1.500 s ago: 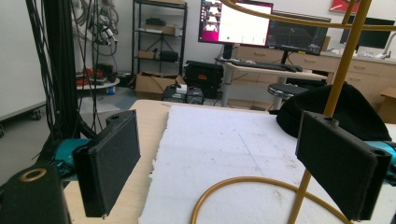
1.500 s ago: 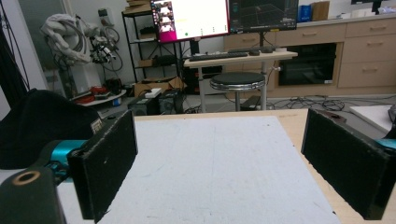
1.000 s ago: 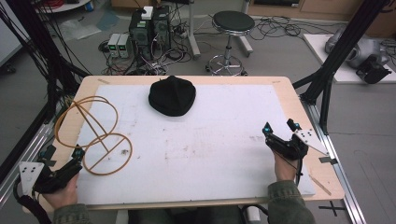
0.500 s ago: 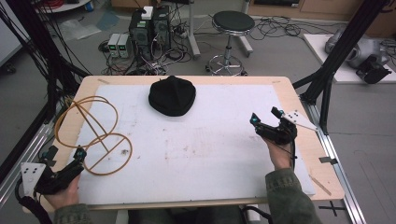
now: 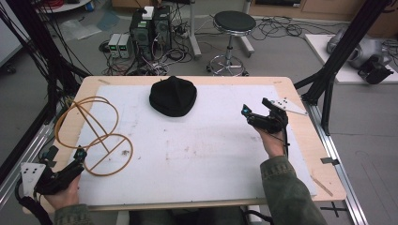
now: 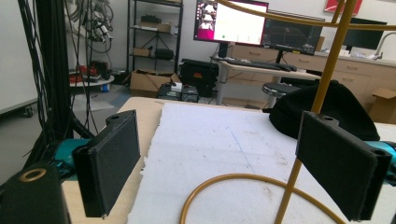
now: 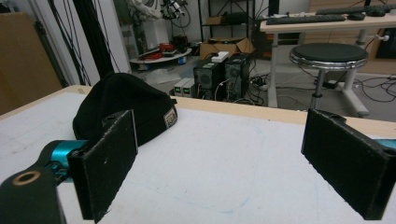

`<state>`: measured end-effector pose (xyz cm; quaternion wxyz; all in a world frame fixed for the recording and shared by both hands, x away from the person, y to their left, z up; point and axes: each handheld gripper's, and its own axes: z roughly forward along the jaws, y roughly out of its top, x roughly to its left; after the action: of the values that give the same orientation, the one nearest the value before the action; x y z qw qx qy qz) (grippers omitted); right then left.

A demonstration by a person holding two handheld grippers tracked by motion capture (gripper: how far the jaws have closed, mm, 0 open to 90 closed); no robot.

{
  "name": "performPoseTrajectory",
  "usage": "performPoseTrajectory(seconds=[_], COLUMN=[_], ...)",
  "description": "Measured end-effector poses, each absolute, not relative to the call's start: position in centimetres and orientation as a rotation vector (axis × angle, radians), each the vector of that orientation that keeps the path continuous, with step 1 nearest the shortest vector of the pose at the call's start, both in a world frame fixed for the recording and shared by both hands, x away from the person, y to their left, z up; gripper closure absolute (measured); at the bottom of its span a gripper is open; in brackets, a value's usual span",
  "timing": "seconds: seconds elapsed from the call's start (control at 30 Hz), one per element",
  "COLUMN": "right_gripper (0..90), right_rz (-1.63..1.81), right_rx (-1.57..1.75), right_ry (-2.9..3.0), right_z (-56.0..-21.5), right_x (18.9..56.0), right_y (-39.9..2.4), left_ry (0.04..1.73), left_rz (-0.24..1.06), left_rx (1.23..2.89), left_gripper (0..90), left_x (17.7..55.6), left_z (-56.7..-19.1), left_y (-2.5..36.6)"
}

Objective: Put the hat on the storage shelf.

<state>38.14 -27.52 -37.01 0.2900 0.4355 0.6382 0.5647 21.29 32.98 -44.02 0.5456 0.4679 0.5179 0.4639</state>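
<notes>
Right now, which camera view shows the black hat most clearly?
The right gripper view: the black hat is near, unobstructed, and its small label shows. The high view shows the whole hat from above on the white mat, but small. In the left gripper view the hat is partly behind the yellow wire stand and a jaw.

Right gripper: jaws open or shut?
Open. In the right gripper view, the right gripper shows its two black jaws wide apart over the white mat, nothing between them.
</notes>
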Motion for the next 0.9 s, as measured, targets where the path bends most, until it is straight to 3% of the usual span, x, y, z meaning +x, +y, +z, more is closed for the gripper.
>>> performPoseTrajectory(seconds=[0.9], right_gripper=[9.8], right_rz=[1.450], right_rx=[1.102], right_ry=[1.845], right_z=[-36.0], right_x=[42.7], right_y=[-21.2], left_ry=[1.213], left_rz=[1.088], left_rx=[1.131], left_gripper=[13.8], left_x=[21.9], left_z=[-44.1], left_y=[32.6])
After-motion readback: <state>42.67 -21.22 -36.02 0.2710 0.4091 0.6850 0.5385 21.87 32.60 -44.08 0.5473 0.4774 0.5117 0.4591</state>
